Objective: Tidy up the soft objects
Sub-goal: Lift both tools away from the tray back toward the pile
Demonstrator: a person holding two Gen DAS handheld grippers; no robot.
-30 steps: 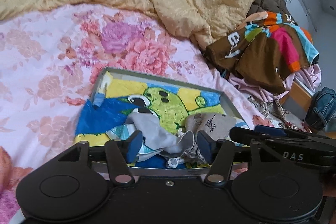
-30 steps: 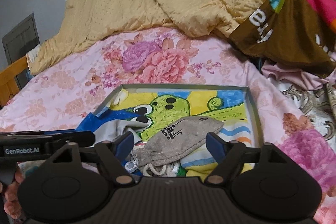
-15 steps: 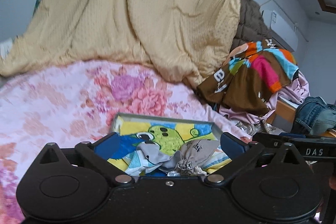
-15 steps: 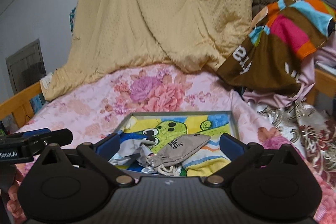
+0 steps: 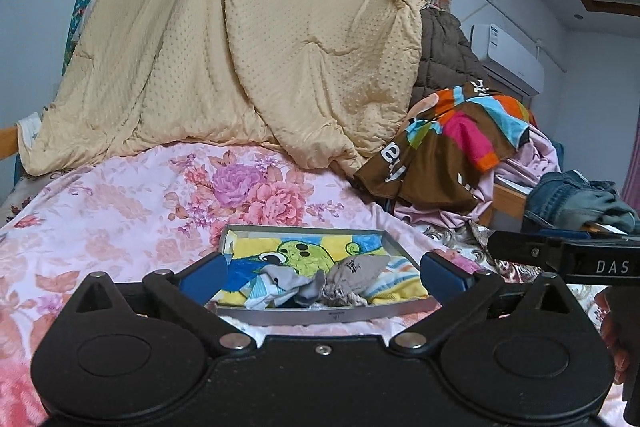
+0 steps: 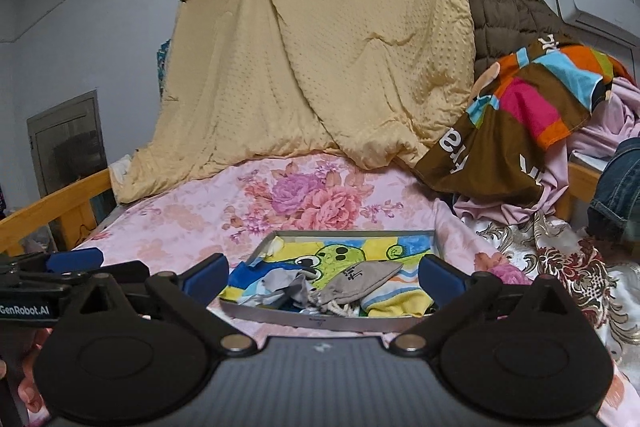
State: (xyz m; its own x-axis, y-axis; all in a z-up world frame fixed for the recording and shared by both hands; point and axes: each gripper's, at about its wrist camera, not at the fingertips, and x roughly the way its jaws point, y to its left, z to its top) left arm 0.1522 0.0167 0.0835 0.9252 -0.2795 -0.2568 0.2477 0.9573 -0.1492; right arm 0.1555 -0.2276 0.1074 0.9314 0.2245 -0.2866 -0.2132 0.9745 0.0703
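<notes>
Shallow grey metal rectangular tray (image 5: 320,315) (image 6: 320,321) sits on the bed w/ pink floral sheet (image 5: 120,211) (image 6: 192,219). Inside: a bright cartoon towel, yellow/blue w/ green frog-like figure (image 5: 304,253) (image 6: 336,255), lining the bottom; on top of it a grey-beige drawstring fabric pouch w/ dark print (image 5: 356,269) (image 6: 362,279), cord end bunched toward the near rim, and just beside it on the left a crumpled light-grey cloth (image 5: 288,279) (image 6: 280,281); the two look to be touching at the middle. Something dark under the crumple, too small to tell. Near rim of tray partly cut off by the gripper bodies in both views. Behind: big yellow dotted quilt (image 5: 256,59) (image 6: 320,67) draped up high, brown multicolour striped fabric w/ white letters (image 5: 444,147) (image 6: 512,131) on a heap at right; what's under that heap is hidden. Blue denim (image 5: 568,195) at far right, partly cropped. Left gripper (image 5: 322,273) jaws spread wide, nothing between the blue pads; right gripper (image 6: 322,277) same, wide apart and empty. Both are pulled clear of the tray: pouch and cloth lie in the tray beyond the jaws, seen through the gap btw fingertips, not touching them. Each view shows the other gripper only as a cropped black bar at the edge.
</notes>
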